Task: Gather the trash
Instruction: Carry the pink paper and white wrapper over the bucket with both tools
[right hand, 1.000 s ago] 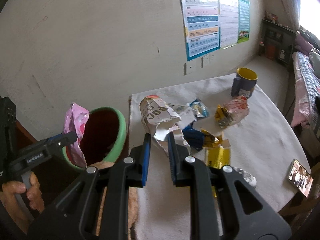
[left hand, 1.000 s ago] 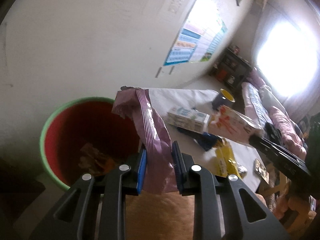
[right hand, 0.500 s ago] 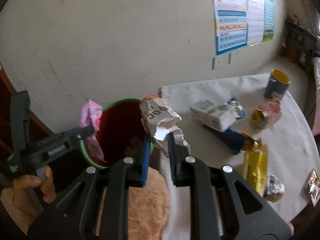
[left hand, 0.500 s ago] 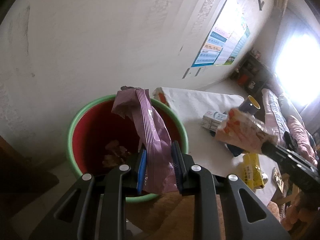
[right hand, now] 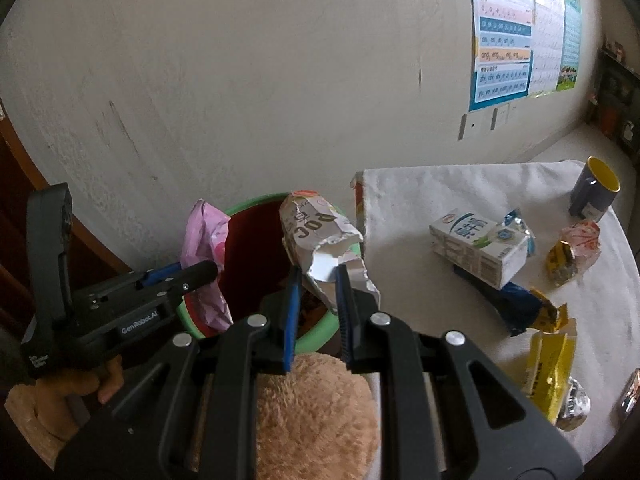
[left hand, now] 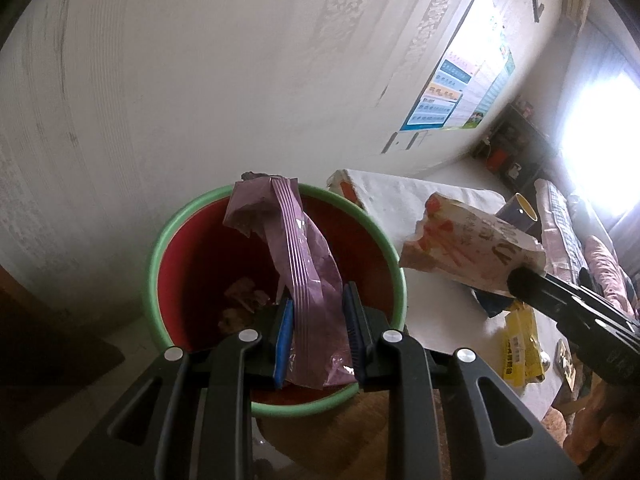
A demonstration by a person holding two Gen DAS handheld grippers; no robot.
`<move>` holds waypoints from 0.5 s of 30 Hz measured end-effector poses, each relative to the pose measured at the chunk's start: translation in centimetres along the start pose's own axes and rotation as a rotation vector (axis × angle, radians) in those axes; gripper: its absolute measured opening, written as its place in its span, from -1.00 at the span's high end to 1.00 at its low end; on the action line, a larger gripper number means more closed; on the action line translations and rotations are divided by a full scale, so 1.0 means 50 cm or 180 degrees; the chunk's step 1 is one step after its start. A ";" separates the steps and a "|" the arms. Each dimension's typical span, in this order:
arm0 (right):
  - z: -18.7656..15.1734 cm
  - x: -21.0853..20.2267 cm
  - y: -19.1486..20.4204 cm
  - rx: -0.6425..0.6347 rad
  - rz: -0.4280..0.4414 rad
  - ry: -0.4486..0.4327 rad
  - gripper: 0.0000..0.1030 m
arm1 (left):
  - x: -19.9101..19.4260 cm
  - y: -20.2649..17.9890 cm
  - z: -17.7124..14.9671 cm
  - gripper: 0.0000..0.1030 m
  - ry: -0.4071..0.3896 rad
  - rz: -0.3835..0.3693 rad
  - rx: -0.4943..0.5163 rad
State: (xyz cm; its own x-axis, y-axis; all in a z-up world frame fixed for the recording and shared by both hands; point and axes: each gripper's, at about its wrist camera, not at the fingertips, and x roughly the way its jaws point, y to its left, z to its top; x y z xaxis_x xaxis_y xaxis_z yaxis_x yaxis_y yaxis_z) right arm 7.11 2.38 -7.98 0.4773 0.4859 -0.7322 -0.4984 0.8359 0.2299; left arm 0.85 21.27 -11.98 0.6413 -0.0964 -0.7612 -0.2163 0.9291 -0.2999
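Observation:
My left gripper (left hand: 316,308) is shut on a purple snack wrapper (left hand: 296,264), which hangs over the mouth of the red bin with a green rim (left hand: 154,280). A few scraps lie in the bin's bottom. My right gripper (right hand: 317,280) is shut on a torn white paper wrapper with red print (right hand: 320,236), held at the bin's right rim (right hand: 320,330). The same paper wrapper (left hand: 468,252) and the right gripper show at the right of the left wrist view. The left gripper (right hand: 200,270) with its pink-looking wrapper (right hand: 206,240) appears left in the right wrist view.
A white-clothed table (right hand: 420,280) beside the bin holds a milk carton (right hand: 476,246), a blue wrapper (right hand: 508,306), yellow wrappers (right hand: 550,364), a red-and-yellow packet (right hand: 576,250) and a blue mug with a yellow inside (right hand: 594,190). A wall with posters (right hand: 508,28) stands behind. A tan fuzzy sleeve (right hand: 316,412) lies below.
Both grippers have swung left toward the bin with their wrappers. The purple wrapper now hangs over the bin's mouth, and the paper wrapper has reached the bin's right rim.

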 end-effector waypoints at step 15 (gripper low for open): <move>-0.002 0.060 0.003 0.0075 0.0098 0.0233 0.63 | 0.047 0.026 0.009 0.57 0.0087 -0.0034 -0.0083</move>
State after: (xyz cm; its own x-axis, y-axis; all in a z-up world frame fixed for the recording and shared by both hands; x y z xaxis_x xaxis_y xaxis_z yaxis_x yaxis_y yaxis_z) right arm 8.36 3.94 -10.21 0.4072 0.4924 -0.7693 -0.4946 0.8270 0.2675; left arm 2.39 22.43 -13.90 0.6234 -0.1163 -0.7732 -0.2289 0.9184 -0.3227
